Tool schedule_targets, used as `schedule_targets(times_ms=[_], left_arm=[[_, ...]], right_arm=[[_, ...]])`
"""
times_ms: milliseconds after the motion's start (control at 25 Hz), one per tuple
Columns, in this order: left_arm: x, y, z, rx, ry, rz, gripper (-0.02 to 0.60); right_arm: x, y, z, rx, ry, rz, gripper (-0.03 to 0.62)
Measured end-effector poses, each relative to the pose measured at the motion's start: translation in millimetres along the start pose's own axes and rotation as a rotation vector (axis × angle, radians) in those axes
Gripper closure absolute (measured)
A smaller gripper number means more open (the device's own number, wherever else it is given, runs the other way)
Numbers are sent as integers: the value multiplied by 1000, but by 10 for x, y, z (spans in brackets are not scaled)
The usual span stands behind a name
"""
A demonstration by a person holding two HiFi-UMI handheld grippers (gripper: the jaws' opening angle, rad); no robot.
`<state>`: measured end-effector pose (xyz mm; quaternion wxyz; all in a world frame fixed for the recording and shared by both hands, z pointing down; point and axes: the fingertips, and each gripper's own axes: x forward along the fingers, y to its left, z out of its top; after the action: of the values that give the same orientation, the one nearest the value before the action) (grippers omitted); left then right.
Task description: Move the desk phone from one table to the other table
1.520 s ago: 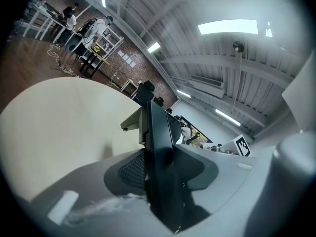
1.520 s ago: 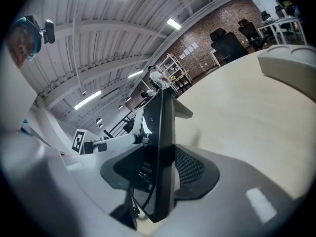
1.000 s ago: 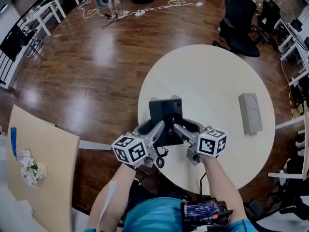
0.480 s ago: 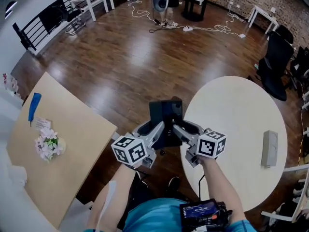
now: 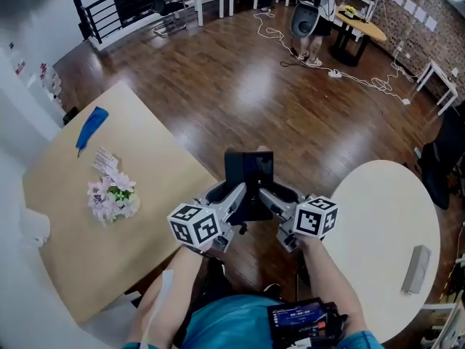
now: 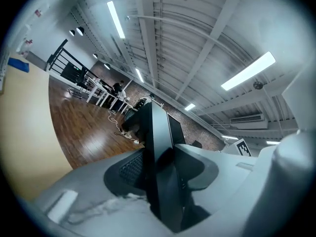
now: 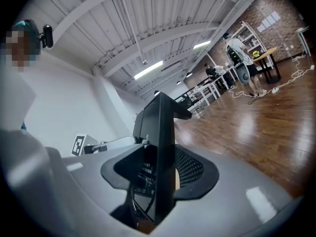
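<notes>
rectangular wooden table (image 5: 65, 260) at left carries a flower bunch (image 5: 110, 195) and a blue item (image 5: 92, 126). at mid-frame, left gripper (image 5: 234, 195) and right gripper (image 5: 270, 197) jaws each pinch a side of the desk phone (image 5: 249, 174), probably to keep it level above the wood floor. round white table (image 5: 378, 217) with a grey box (image 5: 415, 269) sits lower right.

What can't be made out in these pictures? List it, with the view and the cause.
- Desk phone keys: in the head view the left tool and right tool clamp and cover its lower part; both gripper views show it edge-on.
- Card on the square table: head view, print too small to read.
- Far person: head view, small and cut off by the top edge.
</notes>
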<state>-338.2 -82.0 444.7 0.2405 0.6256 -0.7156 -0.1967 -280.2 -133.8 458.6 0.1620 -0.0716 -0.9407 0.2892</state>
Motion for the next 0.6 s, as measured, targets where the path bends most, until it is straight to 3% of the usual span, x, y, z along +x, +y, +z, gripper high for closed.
schedule_targets(times_ms=[280, 600], left_arm=[[-600, 679, 472, -14, -91, 100, 400], [-1073, 1278, 585, -85, -173, 231, 399]], right_arm=[[907, 495, 15, -50, 73, 92, 411], [1622, 764, -171, -70, 195, 184, 411]])
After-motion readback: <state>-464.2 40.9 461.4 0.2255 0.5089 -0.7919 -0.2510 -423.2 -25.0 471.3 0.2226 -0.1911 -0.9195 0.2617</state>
